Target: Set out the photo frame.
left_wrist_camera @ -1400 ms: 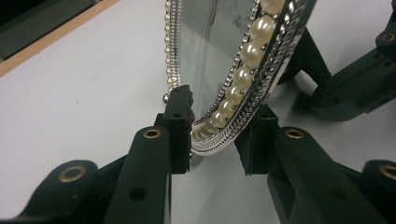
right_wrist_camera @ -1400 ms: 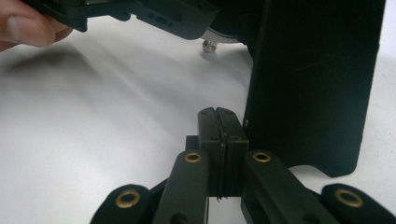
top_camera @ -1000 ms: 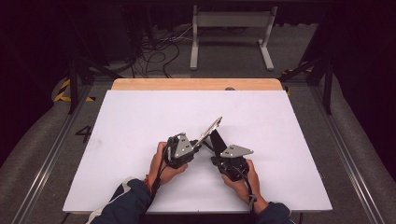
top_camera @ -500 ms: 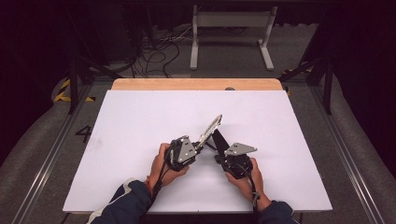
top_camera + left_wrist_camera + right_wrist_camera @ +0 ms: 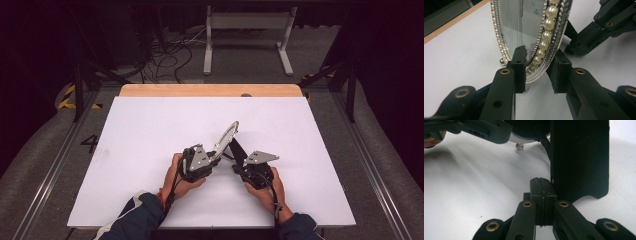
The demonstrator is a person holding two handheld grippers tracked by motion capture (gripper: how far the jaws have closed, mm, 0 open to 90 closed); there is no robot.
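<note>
An oval silver frame [image 5: 226, 139] with a pearl rim [image 5: 546, 37] and a glass face stands tilted on the white table [image 5: 150, 130]. A black stand [image 5: 237, 149] props it from behind. My left gripper [image 5: 215, 157] straddles the frame's lower rim. Its jaws have just been opening: the left pad [image 5: 520, 62] lies against the rim, while the right pad [image 5: 560, 71] stands off it. My right gripper [image 5: 240, 162] sits behind the frame. In its own view my right gripper [image 5: 541, 192] has its jaws pressed together, with nothing seen between them, beside the stand's black panel [image 5: 579, 157].
The white sheet covers the table, and a wooden strip [image 5: 210, 90] shows along its far edge. Beyond the table, cables [image 5: 170, 55] and a grey metal stand [image 5: 247, 30] lie on the dark floor. A small metal ball foot [image 5: 519, 146] of the frame rests on the sheet.
The right hand has drifted a little to the right. The left hand and the frame stay where they were.
</note>
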